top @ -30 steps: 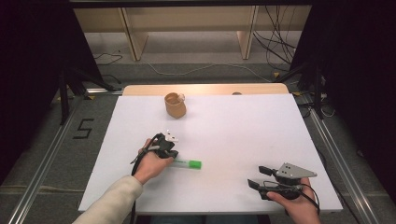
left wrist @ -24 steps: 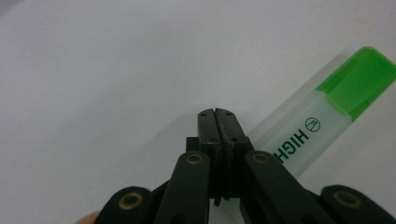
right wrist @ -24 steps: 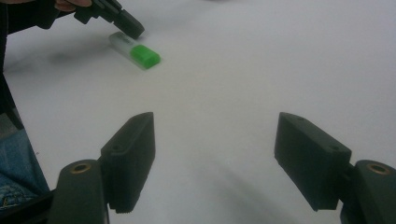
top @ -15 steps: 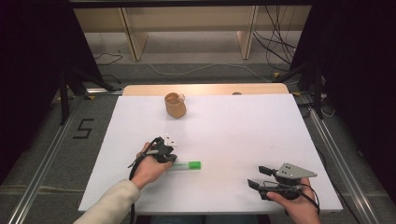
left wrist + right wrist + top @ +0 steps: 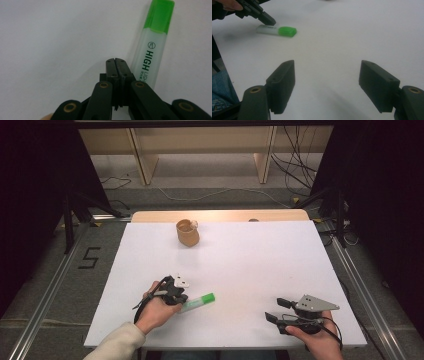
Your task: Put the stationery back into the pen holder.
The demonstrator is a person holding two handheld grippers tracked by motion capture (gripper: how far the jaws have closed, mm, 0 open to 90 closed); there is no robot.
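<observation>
A highlighter [image 5: 199,302] with a clear body and a green cap lies flat on the white table [image 5: 250,265], near the front left. My left gripper [image 5: 176,295] is shut with nothing in it. Its tips rest on the table at the highlighter's uncapped end. In the left gripper view the closed jaws [image 5: 117,65] sit just left of the highlighter [image 5: 152,45], touching or almost touching its body. My right gripper [image 5: 276,310] stands open and empty near the front right edge. The right gripper view looks between its spread jaws [image 5: 327,75] toward the highlighter [image 5: 277,30] and the left gripper [image 5: 270,22].
A brown cup [image 5: 188,232] with something pale in it stands upright near the table's far edge, left of centre. A wooden strip [image 5: 220,215] runs along the far edge. Cables lie on the floor behind, and metal rails flank the table.
My left hand has drawn back toward the front edge, bringing the shut jaws down beside the highlighter. The highlighter and the right gripper have stayed where they were.
</observation>
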